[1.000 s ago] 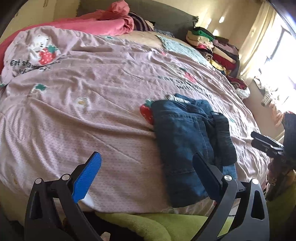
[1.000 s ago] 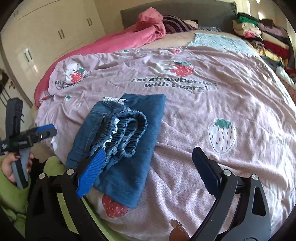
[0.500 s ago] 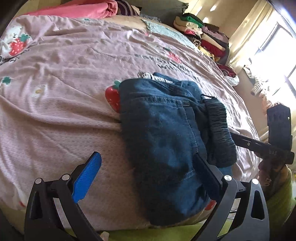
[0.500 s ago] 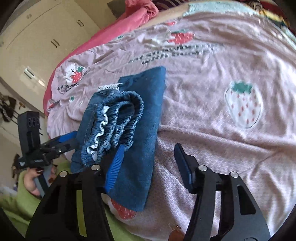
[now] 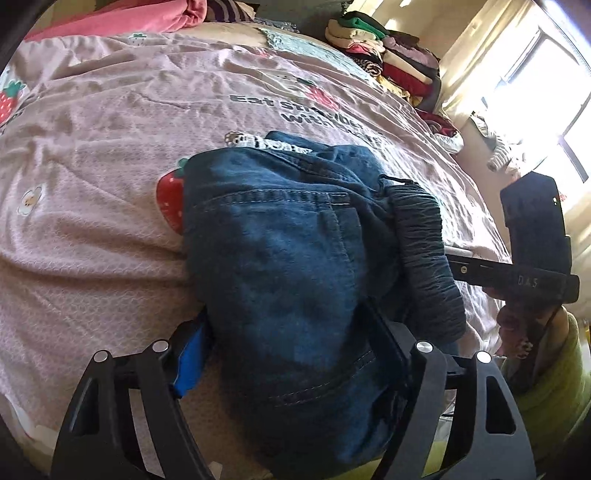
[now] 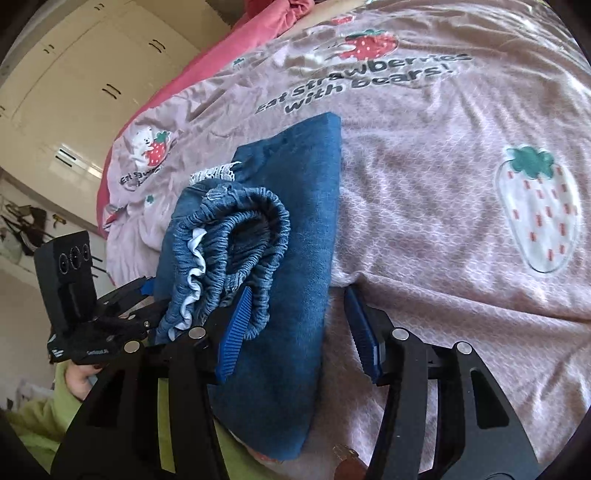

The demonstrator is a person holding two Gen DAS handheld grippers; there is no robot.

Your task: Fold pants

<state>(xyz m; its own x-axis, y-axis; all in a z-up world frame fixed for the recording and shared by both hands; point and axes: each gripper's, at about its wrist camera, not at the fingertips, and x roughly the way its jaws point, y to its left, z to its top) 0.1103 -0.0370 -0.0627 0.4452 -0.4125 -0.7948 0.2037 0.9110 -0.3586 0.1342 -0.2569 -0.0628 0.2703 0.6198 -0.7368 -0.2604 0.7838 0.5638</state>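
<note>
Blue denim pants [image 5: 288, 258] lie folded in a thick bundle at the near edge of the bed, with the gathered elastic waistband [image 6: 240, 236] on top. My left gripper [image 5: 286, 343] straddles the bundle's left part. Its jaws are closing, and the blue pad [image 5: 188, 363] and the black finger [image 5: 384, 332] press into the denim. My right gripper [image 6: 297, 325] holds the bundle's right part [image 6: 295, 206]. One of its pads [image 6: 236, 328] is against the waistband and the other is at the denim's outer edge on the sheet. Each gripper appears in the other's view: the right gripper [image 5: 517, 280] and the left gripper [image 6: 92, 325].
A pink bedcover [image 5: 110, 147] printed with strawberries spreads beyond the pants. Folded clothes [image 5: 388, 55] are stacked at the far right, and a pink blanket [image 5: 129, 22] lies at the head. A cream wardrobe [image 6: 74, 92] stands left of the bed. A hand [image 6: 79, 380] in a green sleeve holds the left gripper.
Both grippers came down and forward onto the pants. The right jaws narrowed around the right side first, then the left jaws narrowed around the left side.
</note>
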